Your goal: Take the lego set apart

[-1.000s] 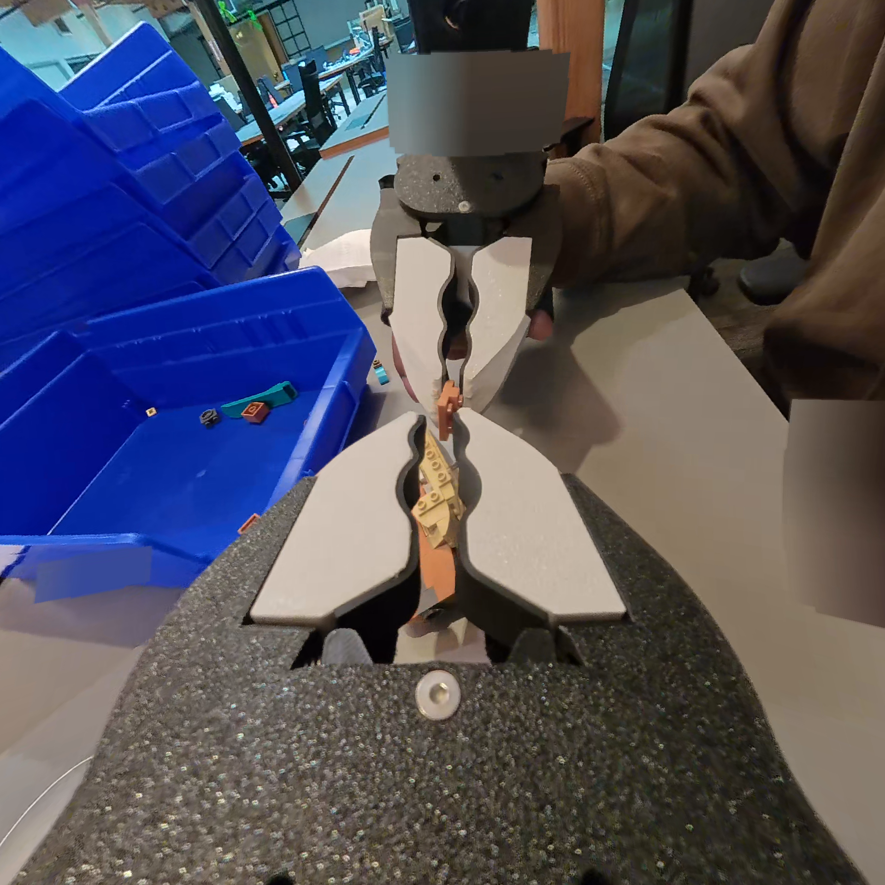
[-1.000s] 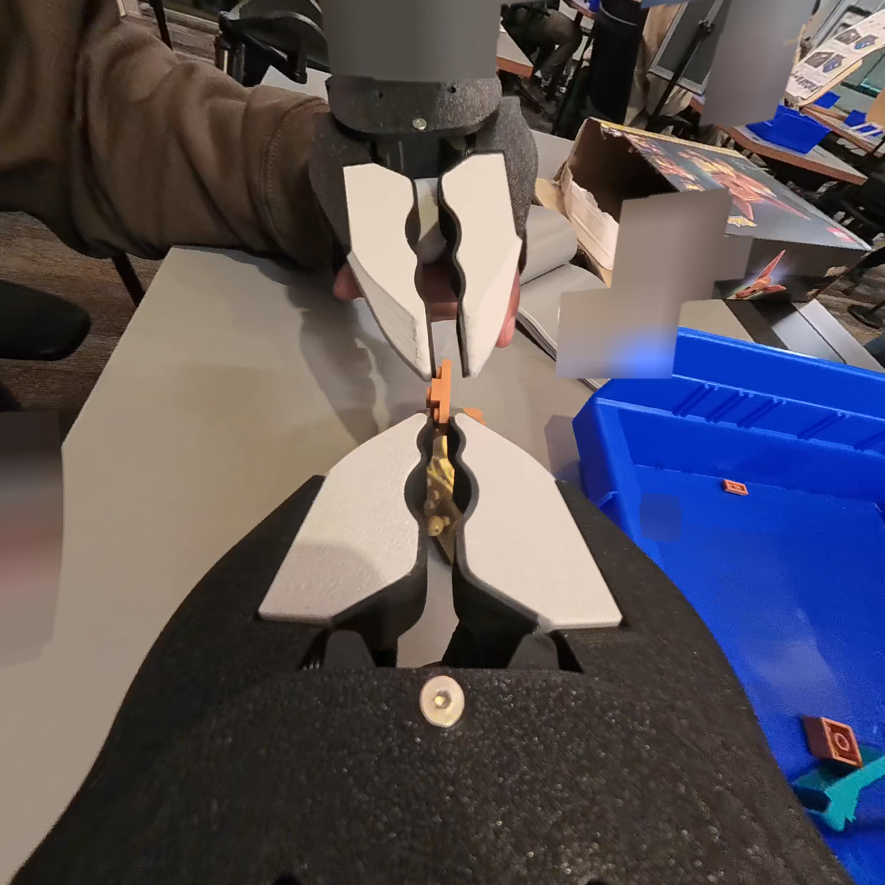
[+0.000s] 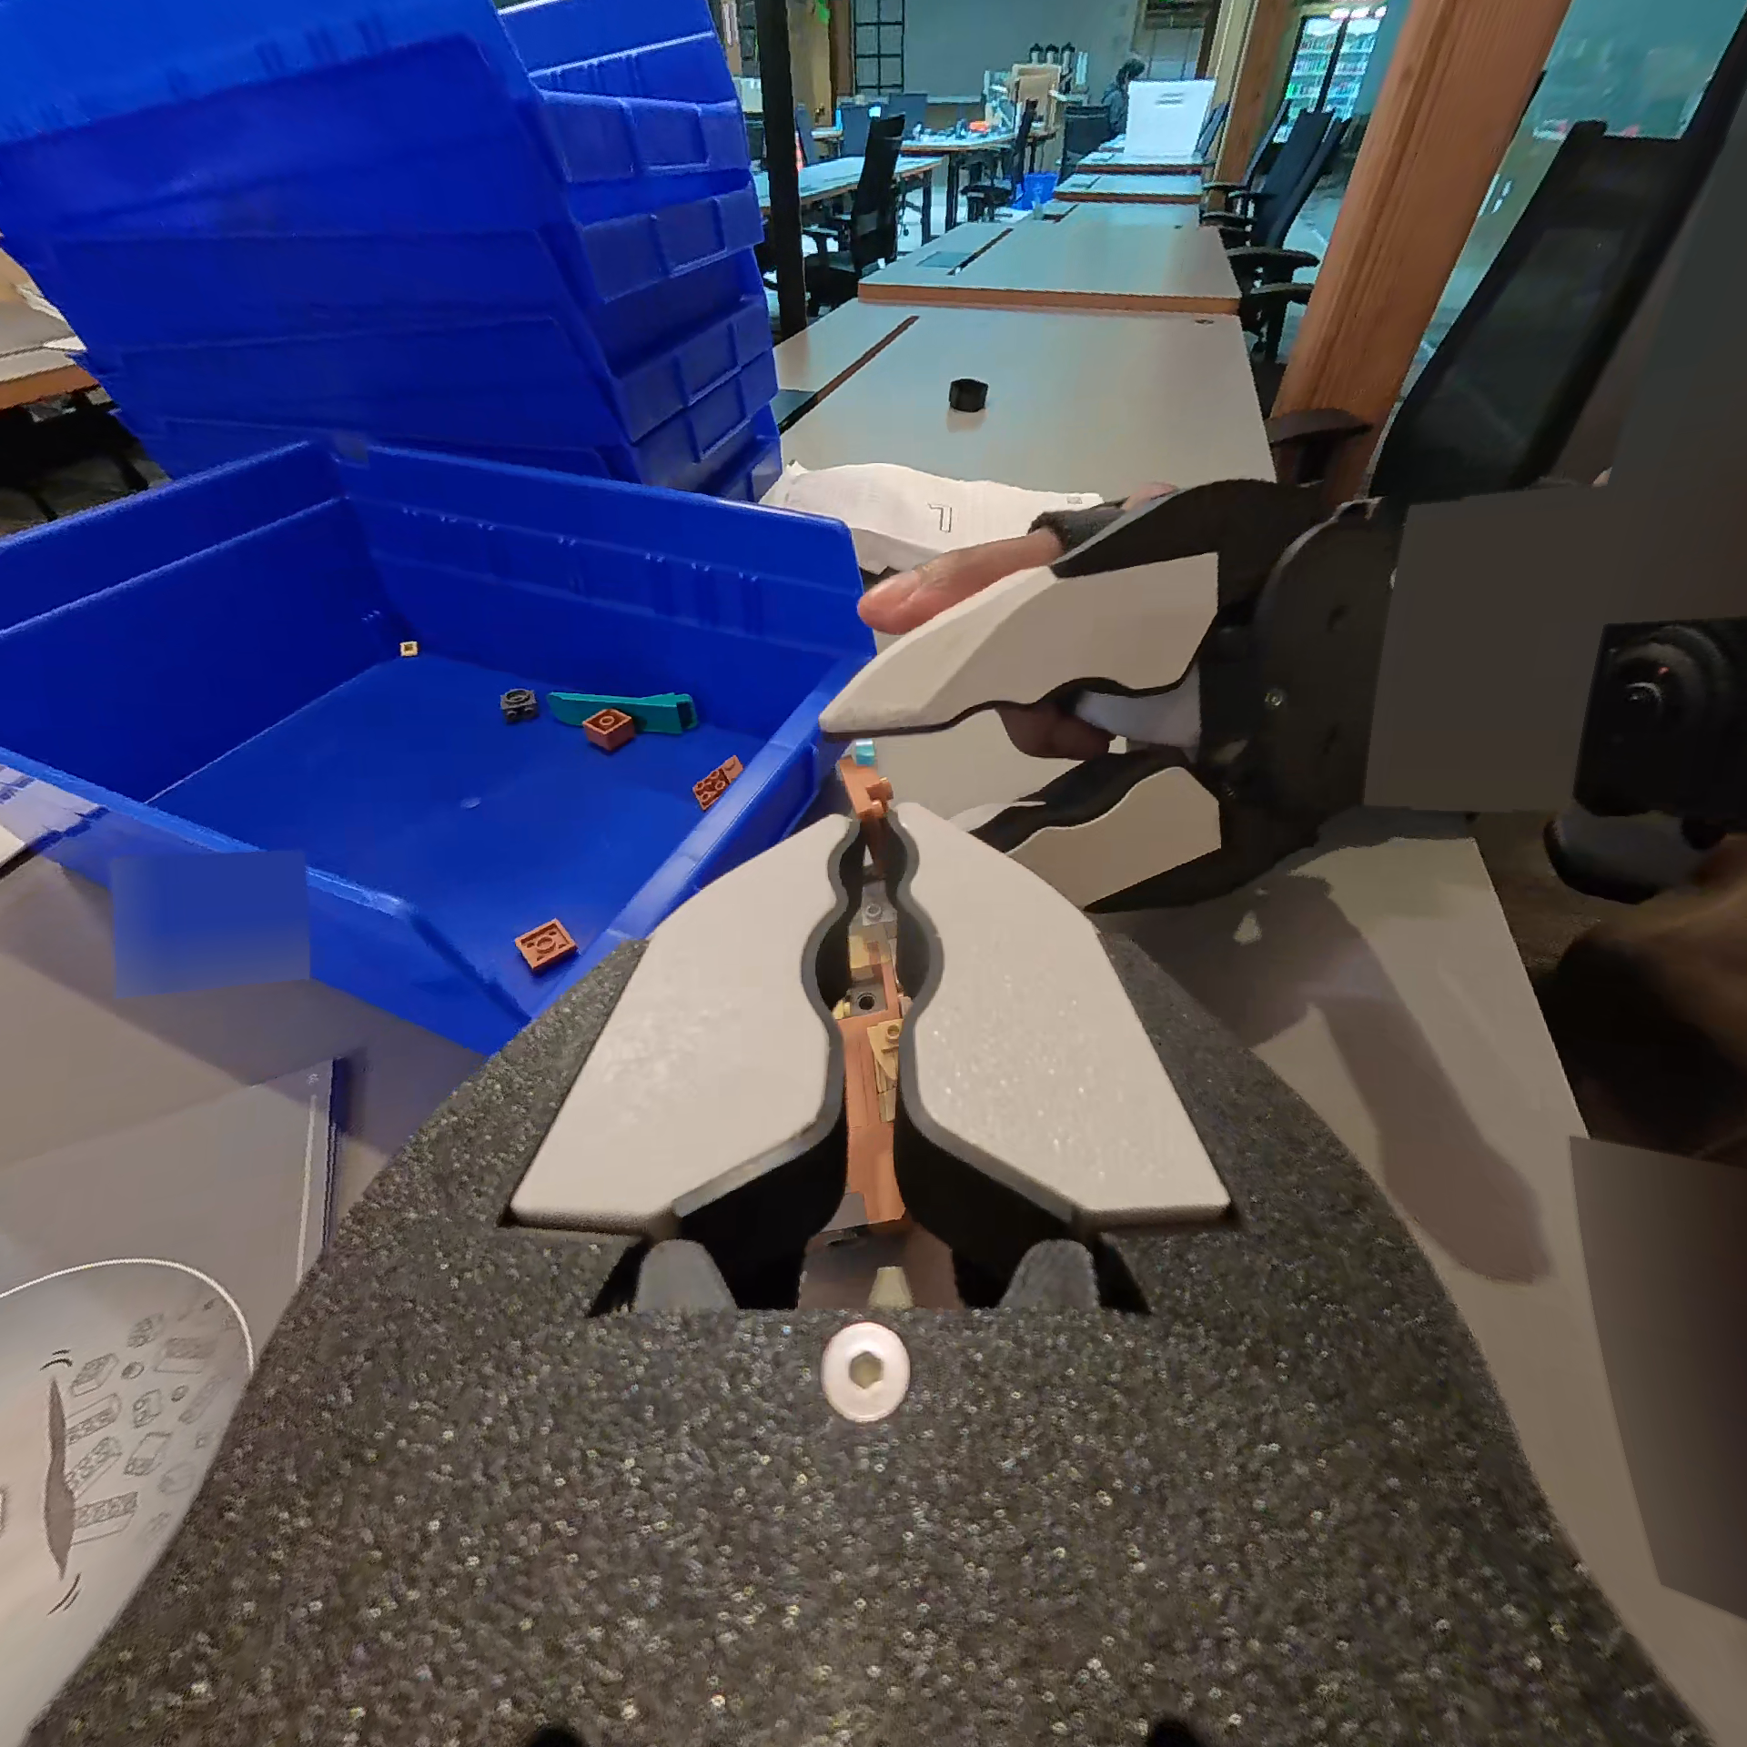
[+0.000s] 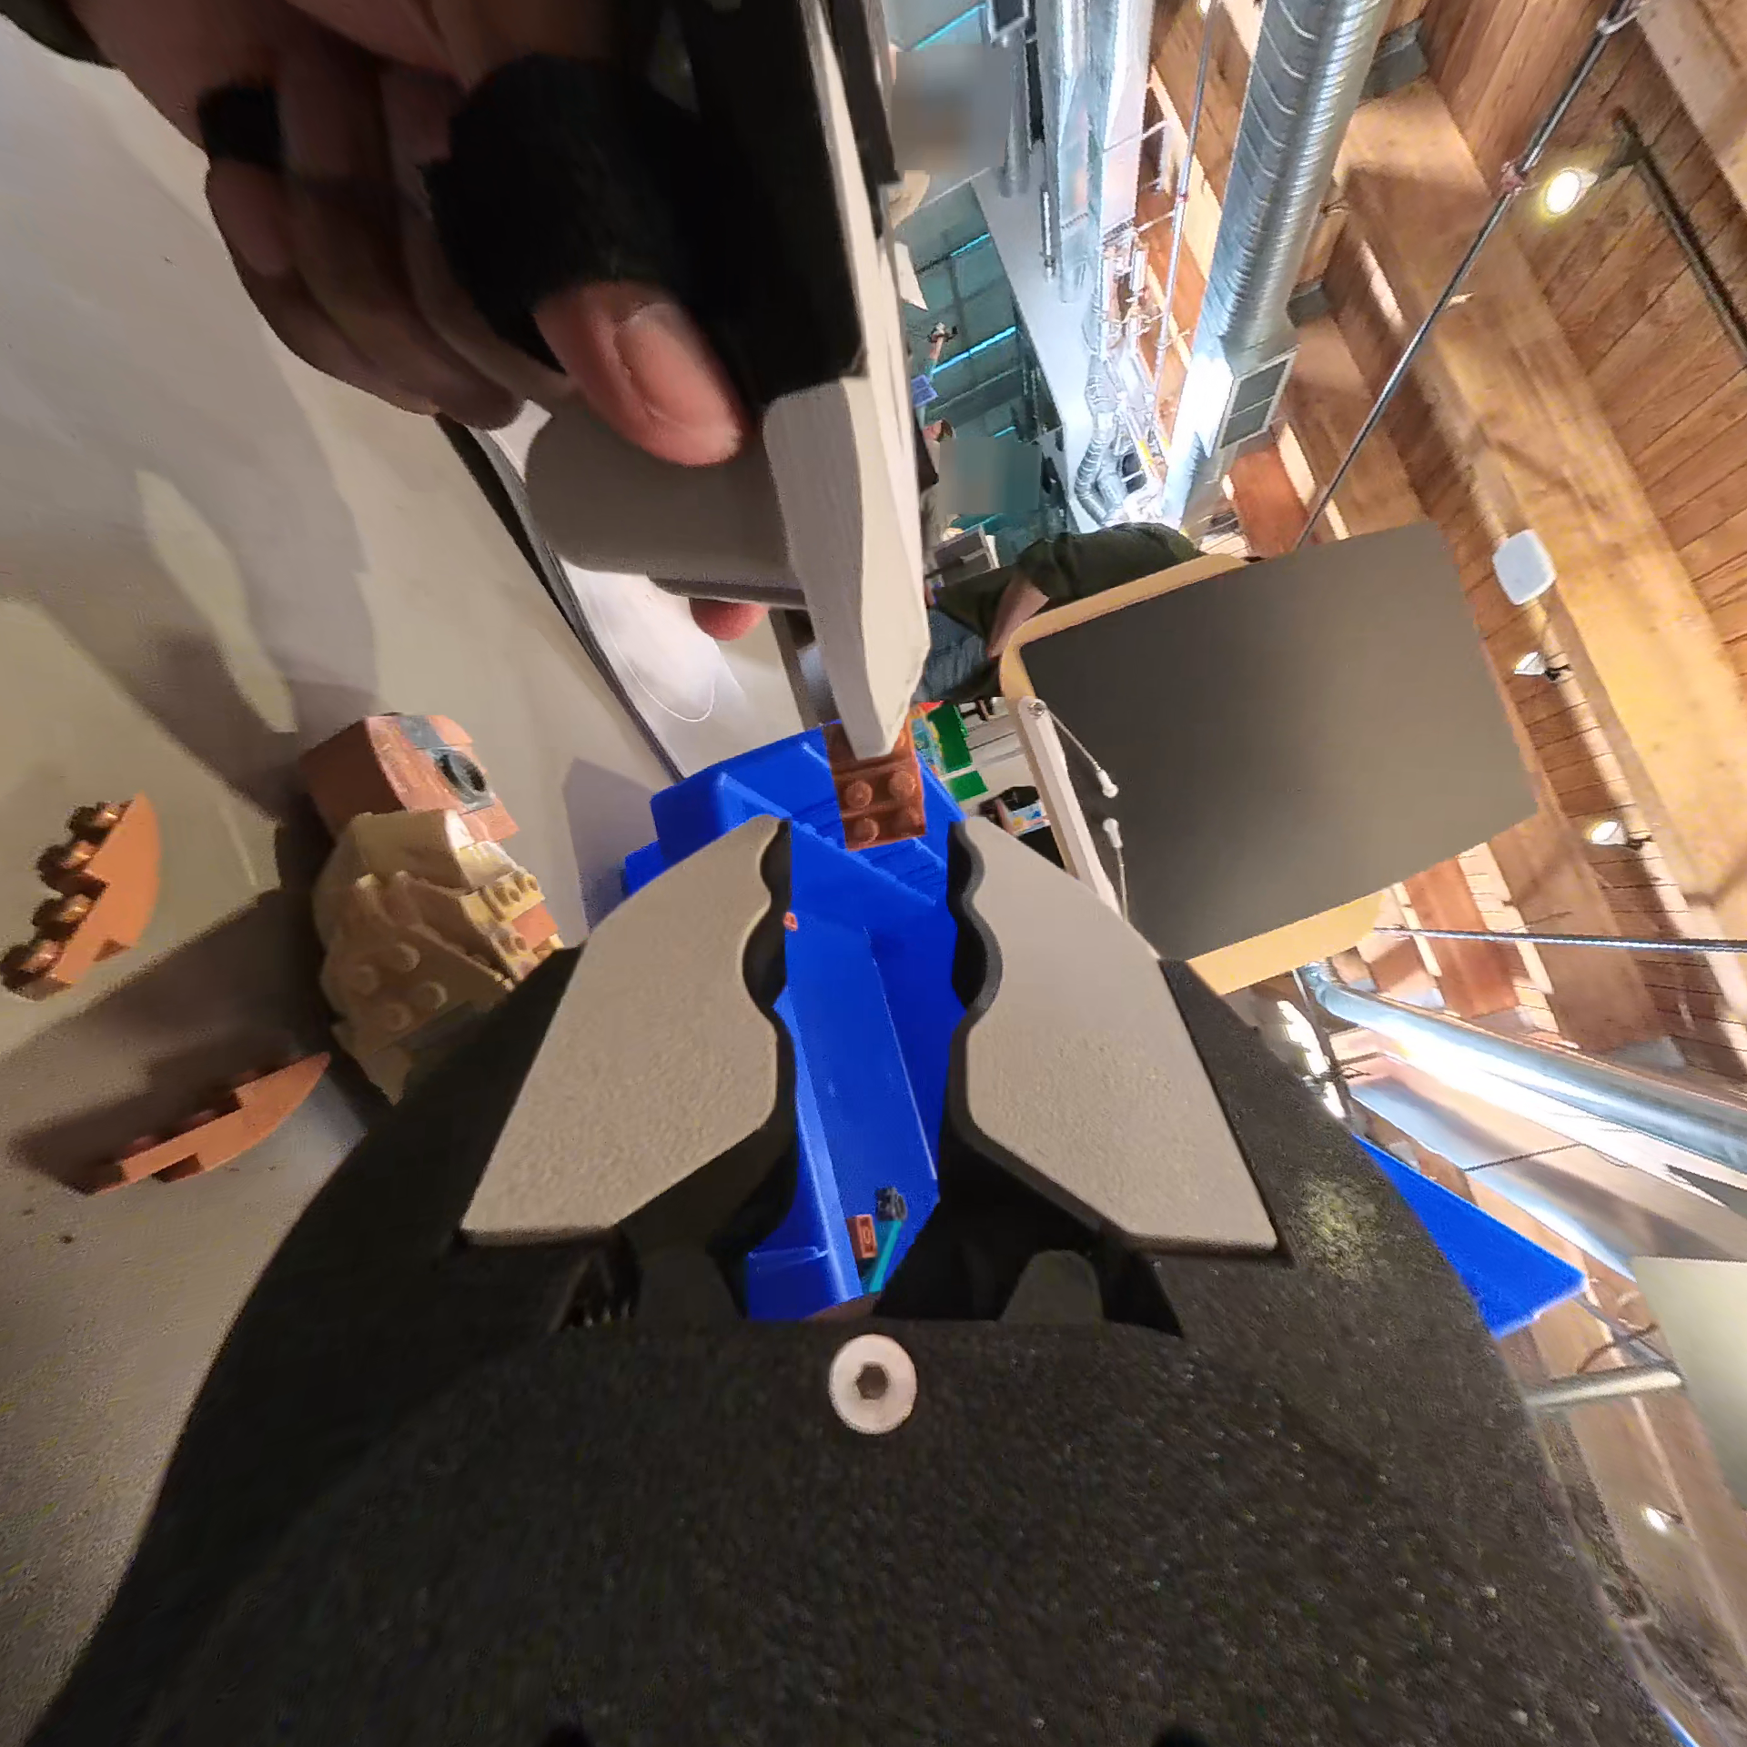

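Grippers, counting two. Pinching one brown-and-tan brick build [image 3: 874, 1049] with the left gripper [image 3: 874, 832], both fingers pressing on it, one brown studded plate [image 4: 879, 794] sticking out past the tips. Hovering just beside that plate with the right gripper [image 4: 865, 879], fingers spread wide and clamping nothing, one hand [image 4: 454, 246] gripping the left tool above.

Lying inside the open blue bin [image 3: 605, 558], six loose pieces: three brown ones [image 3: 607, 728], one teal bar [image 3: 624, 704], one dark grey bit [image 3: 518, 704], one tiny tan bit [image 3: 408, 648]. Leaning behind it, a stack of blue bins [image 3: 378, 284]; number hard to tell.

Resting on the grey table [image 4: 142, 473], in the right wrist view: one tan-and-brown brick cluster [image 4: 416, 908] and two brown rounded plates [image 4: 85, 889], well apart from both grippers.
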`<state>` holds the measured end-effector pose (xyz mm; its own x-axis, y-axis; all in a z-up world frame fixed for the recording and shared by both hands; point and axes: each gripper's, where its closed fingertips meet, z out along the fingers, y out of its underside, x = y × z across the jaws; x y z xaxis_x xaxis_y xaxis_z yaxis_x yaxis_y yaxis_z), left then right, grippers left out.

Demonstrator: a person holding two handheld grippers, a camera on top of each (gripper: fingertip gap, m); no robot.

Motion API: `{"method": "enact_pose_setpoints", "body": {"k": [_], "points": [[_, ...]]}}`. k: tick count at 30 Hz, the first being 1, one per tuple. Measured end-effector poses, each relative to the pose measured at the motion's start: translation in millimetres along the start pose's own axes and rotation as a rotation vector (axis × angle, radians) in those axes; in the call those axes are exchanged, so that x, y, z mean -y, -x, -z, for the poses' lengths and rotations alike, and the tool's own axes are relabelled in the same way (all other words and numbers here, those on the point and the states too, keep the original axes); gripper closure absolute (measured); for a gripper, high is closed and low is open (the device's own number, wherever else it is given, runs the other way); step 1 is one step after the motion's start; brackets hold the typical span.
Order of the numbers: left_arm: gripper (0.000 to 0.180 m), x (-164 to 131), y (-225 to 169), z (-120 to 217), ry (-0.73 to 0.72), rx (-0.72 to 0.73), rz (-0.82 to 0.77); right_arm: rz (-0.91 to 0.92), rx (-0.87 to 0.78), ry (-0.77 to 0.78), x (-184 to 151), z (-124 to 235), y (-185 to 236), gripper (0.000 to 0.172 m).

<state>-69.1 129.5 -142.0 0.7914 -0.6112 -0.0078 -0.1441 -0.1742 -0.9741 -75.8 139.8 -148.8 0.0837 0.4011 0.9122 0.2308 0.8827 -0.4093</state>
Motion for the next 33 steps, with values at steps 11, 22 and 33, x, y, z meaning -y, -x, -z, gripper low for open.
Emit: {"method": "enact_pose_setpoints", "body": {"k": [11,22,33], "points": [[0.177,-6,-5,-6,0.041,0.004,-0.033,0.062,-0.022,0.014,2,-2,5,0.155],[0.176,-11,-7,-8,0.067,-0.006,-0.057,0.071,0.015,0.005,2,-1,10,0.155],[0.176,-8,-9,-6,0.047,-0.048,0.002,0.096,0.025,-0.019,5,3,8,0.155]]}}
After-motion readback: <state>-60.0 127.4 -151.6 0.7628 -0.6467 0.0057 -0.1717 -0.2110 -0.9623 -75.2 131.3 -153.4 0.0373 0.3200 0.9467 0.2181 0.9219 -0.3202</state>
